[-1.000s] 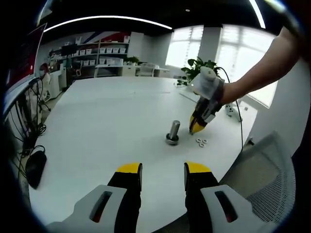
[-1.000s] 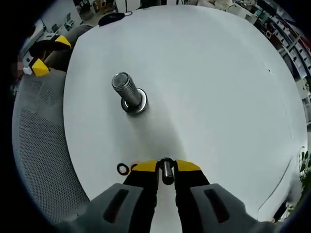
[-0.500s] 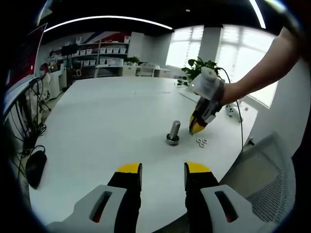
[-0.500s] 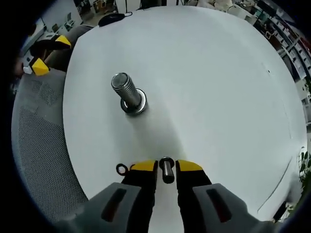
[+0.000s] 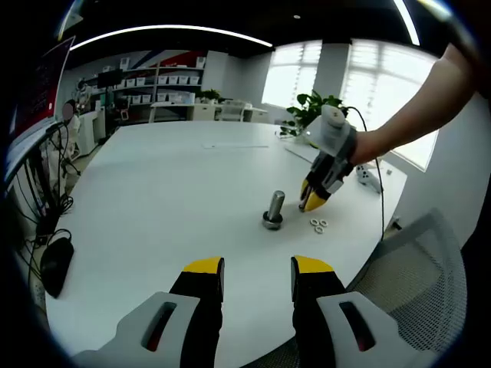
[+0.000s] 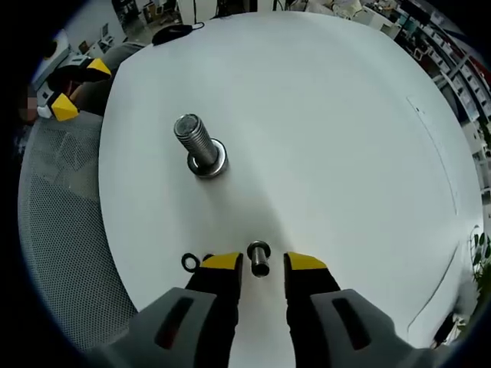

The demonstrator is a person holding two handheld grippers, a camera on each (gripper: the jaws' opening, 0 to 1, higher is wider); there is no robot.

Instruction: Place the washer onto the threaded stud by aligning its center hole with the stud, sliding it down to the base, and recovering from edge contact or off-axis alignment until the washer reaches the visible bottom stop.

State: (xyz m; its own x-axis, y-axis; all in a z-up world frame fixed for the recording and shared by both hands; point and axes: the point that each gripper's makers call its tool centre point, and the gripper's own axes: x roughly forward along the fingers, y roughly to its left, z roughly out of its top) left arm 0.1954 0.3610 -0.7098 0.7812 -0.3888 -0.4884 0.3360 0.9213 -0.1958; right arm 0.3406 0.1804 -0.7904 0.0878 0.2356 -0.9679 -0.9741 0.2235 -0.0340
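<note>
- Washer: seen edge-on between the yellow tips of my right claw; the jaws stand slightly spread, with a gap on each side, so whether they grip it I cannot tell.
- Threaded stud: upright on the white table, ahead and left of my right claw, well apart; one washer already lies at its base.
- Spare washers: flat on the table just left of the claw's left tip.
- Left claw: spread, empty, idle near the table edge.
- Progress: I judge alignment and sliding down are not yet done.
</note>
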